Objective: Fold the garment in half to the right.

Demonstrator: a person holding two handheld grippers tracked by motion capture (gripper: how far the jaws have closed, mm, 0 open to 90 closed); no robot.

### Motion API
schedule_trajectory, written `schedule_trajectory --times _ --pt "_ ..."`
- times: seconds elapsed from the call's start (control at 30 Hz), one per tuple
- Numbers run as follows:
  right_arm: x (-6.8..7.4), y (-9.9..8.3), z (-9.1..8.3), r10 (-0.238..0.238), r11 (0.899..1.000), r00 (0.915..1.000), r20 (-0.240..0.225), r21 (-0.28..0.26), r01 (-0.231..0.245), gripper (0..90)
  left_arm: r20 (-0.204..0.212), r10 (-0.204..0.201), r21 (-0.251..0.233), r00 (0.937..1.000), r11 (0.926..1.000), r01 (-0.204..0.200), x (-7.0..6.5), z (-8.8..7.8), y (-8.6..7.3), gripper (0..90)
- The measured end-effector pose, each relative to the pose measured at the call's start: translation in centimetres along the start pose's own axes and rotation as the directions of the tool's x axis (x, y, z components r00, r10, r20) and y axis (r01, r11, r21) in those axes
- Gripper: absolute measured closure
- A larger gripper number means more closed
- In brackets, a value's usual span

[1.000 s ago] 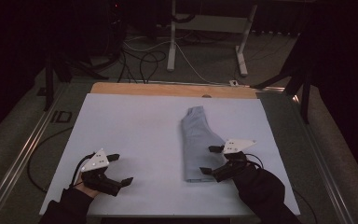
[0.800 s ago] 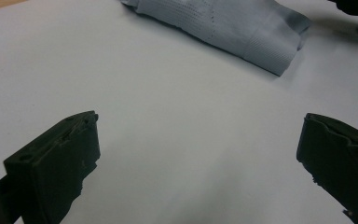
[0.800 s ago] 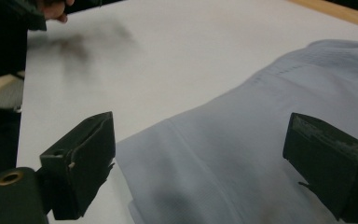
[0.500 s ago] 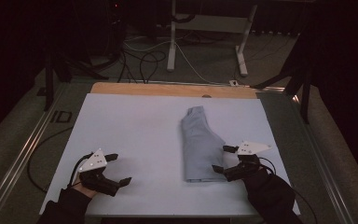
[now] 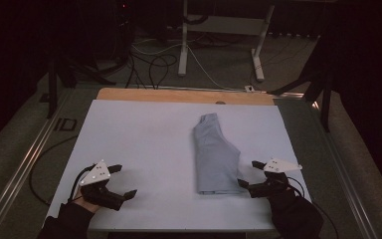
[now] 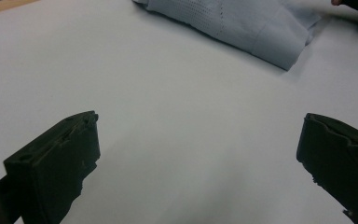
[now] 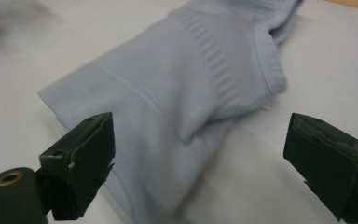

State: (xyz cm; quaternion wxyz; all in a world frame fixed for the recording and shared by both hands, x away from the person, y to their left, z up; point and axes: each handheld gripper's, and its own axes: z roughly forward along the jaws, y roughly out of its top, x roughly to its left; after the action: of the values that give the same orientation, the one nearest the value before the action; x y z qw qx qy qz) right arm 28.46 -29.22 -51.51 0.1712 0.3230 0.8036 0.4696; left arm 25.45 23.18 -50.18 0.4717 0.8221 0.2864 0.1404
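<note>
— Where is the folded light-blue garment [image 5: 216, 157] now?

— It lies flat on the white counter [image 5: 139, 144], a little right of the centre of the high view, its long side pointing away from the person.

— And the right gripper [image 5: 251, 174]?

— At the lower right, just beside the garment's near corner — jaws wide apart, holding nothing.

— The left gripper [image 5: 123, 180]?

— At the lower left, well apart from the garment, jaws also spread, over bare counter.
</note>
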Motion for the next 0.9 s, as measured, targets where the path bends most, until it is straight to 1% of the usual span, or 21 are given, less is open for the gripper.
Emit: schedule_trajectory --times 0.03,0.1,0.17,0.23,0.33,0.4,0.47,0.5,0.6,0.67,0.7,0.9 --pt "-0.1 -0.2 -0.1 0.003 1.0 1.0 0.007 -0.003 -0.003 9.0 -0.004 -0.002 0.0 1.0 1.0 0.002 0.0 -0.1 -0.1 0.3" --pt "-0.1 -0.5 -0.4 0.027 1.0 0.9996 0.012 -0.009 -0.027 9.0 -0.005 -0.007 0.0 1.0 1.0 0.007 0.0 -0.2 -0.3 0.3" --pt "0.0 -0.8 -0.6 0.028 1.0 0.9995 0.016 -0.012 -0.028 9.0 -0.009 -0.009 0.001 0.9999 1.0 0.009 0.0 -0.2 -0.4 0.3" --pt "0.0 -1.1 -0.9 0.03 1.0 0.9992 0.025 -0.007 -0.03 9.0 -0.007 -0.012 0.0 0.9999 0.9999 0.012 0.0 -0.2 -0.5 0.3" --pt "0.0 -1.5 -1.4 0.057 0.998 0.9979 0.032 -0.009 -0.056 9.0 -0.003 -0.007 0.014 1.0 0.9999 0.008 -0.2 0.0 -0.7 0.3" --pt "-0.1 -1.8 -1.6 0.066 0.998 0.9968 0.044 -0.011 -0.066 9.0 0.0 -0.014 0.015 0.9999 0.9998 0.014 -0.2 0.0 -0.9 0.3" --pt "-0.2 -2.0 -1.7 0.085 0.996 0.9958 0.035 -0.01 -0.084 9.0 -0.003 -0.013 0.015 0.9999 0.9998 0.013 -0.2 0.1 -1.0 0.3" --pt "-0.1 -2.0 -1.6 0.071 0.997 0.9966 0.041 -0.01 -0.071 9.0 -0.003 -0.016 0.01 0.9999 0.9998 0.016 -0.2 0.1 -1.0 0.3" --pt "0.0 -1.9 -1.4 0.062 0.998 0.9973 0.039 -0.007 -0.062 9.1 -0.012 -0.026 -0.001 0.9996 0.9997 0.026 -0.1 0.2 -1.2 0.3" --pt "0.2 -2.0 -1.2 0.052 0.999 0.998 0.037 0.006 -0.052 9.1 -0.026 -0.017 0.006 0.9995 0.9998 0.017 -0.2 0.3 -1.3 0.3" --pt "0.2 -2.0 -1.1 0.044 0.999 0.9983 0.039 0.005 -0.044 9.1 -0.029 -0.015 0.008 0.9995 0.9999 0.015 -0.3 0.4 -1.4 0.3" --pt "0.3 -1.9 -1.1 0.033 0.999 0.9984 0.045 -0.004 -0.033 9.1 -0.036 -0.012 0.005 0.9993 0.9999 0.012 -0.4 0.7 -1.4 0.3"
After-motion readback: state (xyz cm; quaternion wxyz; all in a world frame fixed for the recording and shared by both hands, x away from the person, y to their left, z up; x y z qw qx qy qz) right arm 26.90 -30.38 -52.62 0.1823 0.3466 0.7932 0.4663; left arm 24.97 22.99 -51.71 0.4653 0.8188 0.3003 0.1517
